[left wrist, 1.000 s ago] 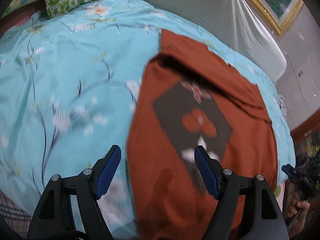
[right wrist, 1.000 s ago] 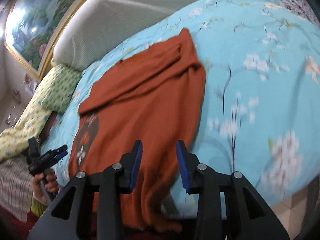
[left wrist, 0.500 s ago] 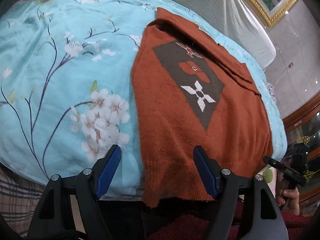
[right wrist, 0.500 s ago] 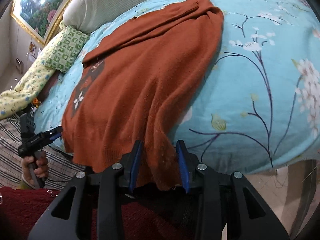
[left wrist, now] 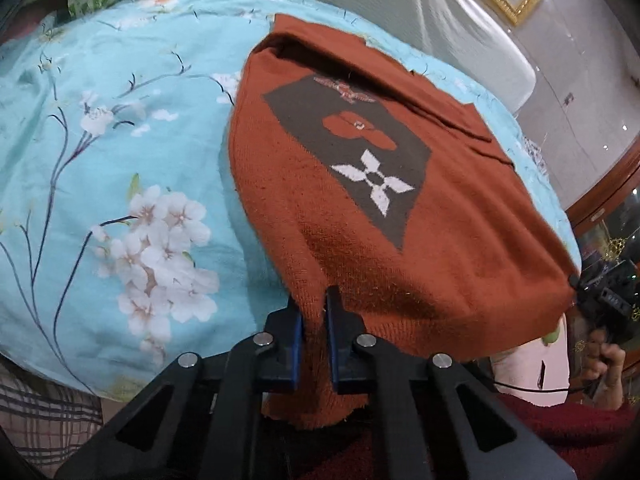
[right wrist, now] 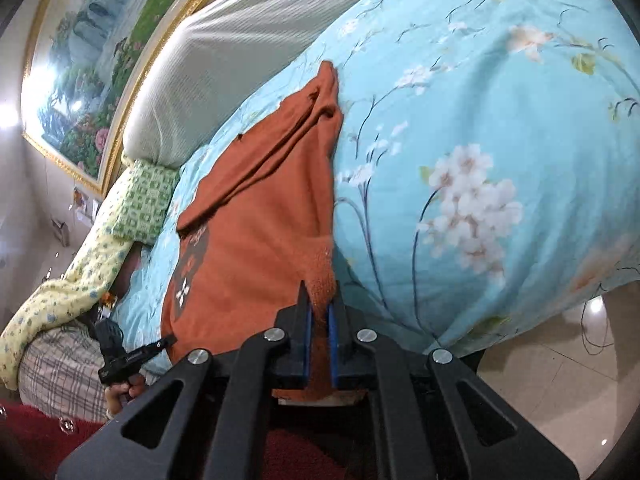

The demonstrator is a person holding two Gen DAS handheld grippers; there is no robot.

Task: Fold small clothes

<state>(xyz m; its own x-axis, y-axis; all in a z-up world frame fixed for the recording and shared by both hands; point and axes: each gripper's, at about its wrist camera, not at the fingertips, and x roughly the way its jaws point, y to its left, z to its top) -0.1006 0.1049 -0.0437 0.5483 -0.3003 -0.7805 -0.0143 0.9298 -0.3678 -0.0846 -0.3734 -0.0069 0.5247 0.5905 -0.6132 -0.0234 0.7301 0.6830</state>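
Orange sweater (left wrist: 360,208) lies flat on floral bedspread (left wrist: 120,140), hem hanging off near edge. Left gripper (left wrist: 314,316) and right gripper (right wrist: 319,312) each clamp a hem corner. Likely step: bottom fold; next, lift hem evenly toward collar

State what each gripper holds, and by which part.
Both hold the orange sweater by its bottom hem: left gripper at one corner, right gripper at the other.

— What's ahead of my grippers?
— A bed under a turquoise floral cover (right wrist: 500,128), a ribbed grey headboard (right wrist: 248,44) beyond, a gilt-framed landscape painting (right wrist: 92,52) above, glossy tiled floor (right wrist: 560,368) right.
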